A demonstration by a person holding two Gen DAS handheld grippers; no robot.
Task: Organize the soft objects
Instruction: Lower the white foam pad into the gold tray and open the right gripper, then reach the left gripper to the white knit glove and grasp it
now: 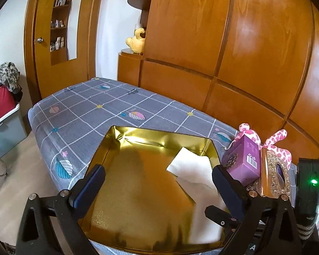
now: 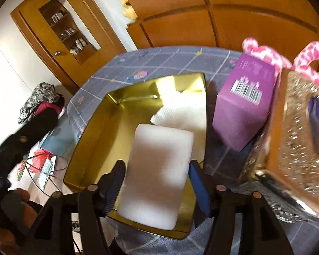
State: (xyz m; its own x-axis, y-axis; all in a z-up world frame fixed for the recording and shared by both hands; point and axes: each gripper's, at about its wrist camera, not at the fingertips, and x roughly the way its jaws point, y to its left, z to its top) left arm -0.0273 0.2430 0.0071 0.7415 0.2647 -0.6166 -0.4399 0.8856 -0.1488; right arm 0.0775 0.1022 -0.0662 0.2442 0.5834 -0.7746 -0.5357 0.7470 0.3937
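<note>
**Placing a white sponge block into the gold tray**

The white sponge block (image 2: 157,170), a soft rectangular pad, sits between the fingers of the right gripper (image 2: 157,178), which is closed onto its two long sides and holds it above the near part of the gold tray (image 2: 91,131). The tray rests on the grey checked bedspread (image 1: 85,110). Inside it, against the right-hand wall, lies a folded white paper towel (image 1: 193,170). The left gripper (image 1: 159,180) hangs over the tray with its fingers spread wide and nothing between them. Just beside the tray's right edge stand a purple box (image 2: 242,110) and an ornate gold tissue box (image 2: 297,144), with a pink spotted plush toy (image 2: 265,53) behind them. Wooden wardrobe panels (image 1: 234,42) back the scene.

The step in hand appears to be lowering the sponge onto the tray floor. Done well, the block would come down flat, next to the towel rather than over it, and clear of the near rim. Release is best delayed until the underside rests on the tray, since a compressed sponge may spring sideways on opening. The free gripper could steady the tray.
</note>
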